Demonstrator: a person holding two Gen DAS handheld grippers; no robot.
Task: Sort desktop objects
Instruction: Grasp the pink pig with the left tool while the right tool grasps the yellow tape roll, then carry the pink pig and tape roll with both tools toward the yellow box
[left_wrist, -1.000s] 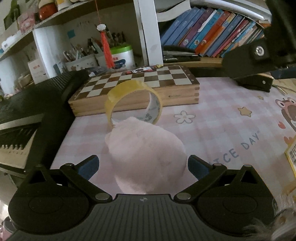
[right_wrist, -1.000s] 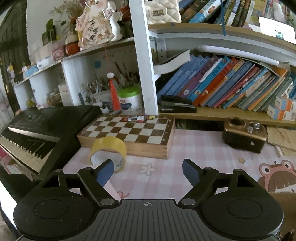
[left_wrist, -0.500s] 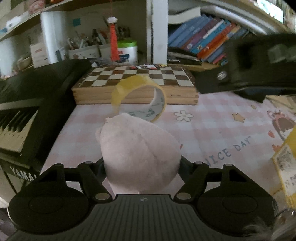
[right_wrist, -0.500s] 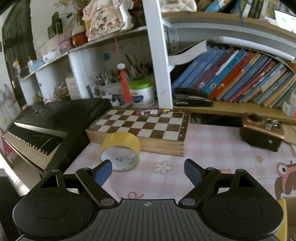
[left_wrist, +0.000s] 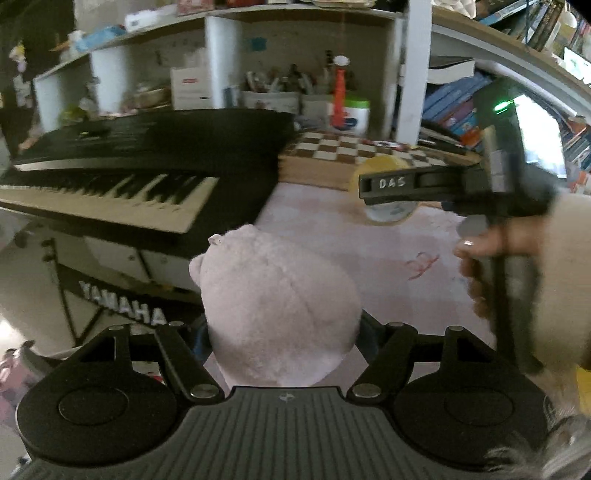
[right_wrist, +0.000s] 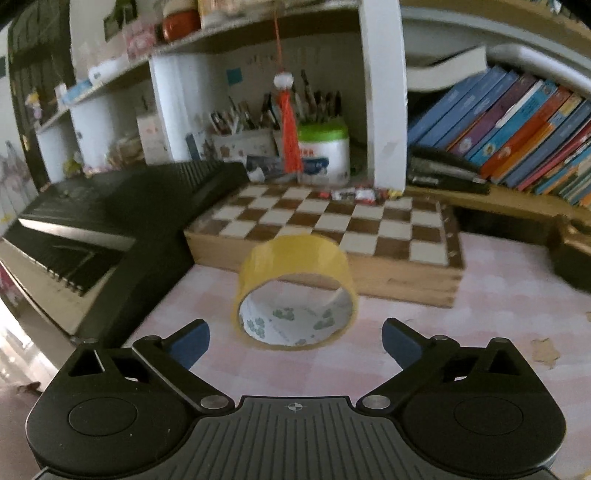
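My left gripper (left_wrist: 282, 332) is shut on a pale pink plush toy (left_wrist: 277, 306), which fills the space between its fingers and is lifted off the pink checked mat (left_wrist: 332, 229). A yellow roll of tape (right_wrist: 295, 291) stands on edge on the mat in front of the wooden chessboard box (right_wrist: 332, 236). My right gripper (right_wrist: 295, 339) sits just short of the tape, its jaws opening wide with nothing between them. In the left wrist view the right gripper's black body (left_wrist: 443, 184) and the hand holding it (left_wrist: 480, 254) cover most of the tape (left_wrist: 384, 166).
A black Yamaha keyboard (left_wrist: 122, 173) runs along the left of the mat, and its edge (right_wrist: 110, 236) is close to the tape. Behind the chessboard are pen holders, a green-lidded tub (right_wrist: 325, 151), a white shelf post (right_wrist: 380, 92) and a row of books (right_wrist: 517, 125).
My left gripper closed on the plush toy, lifted it and swung left toward the keyboard. My right gripper came down and closer to the tape roll, its jaws spreading wider.
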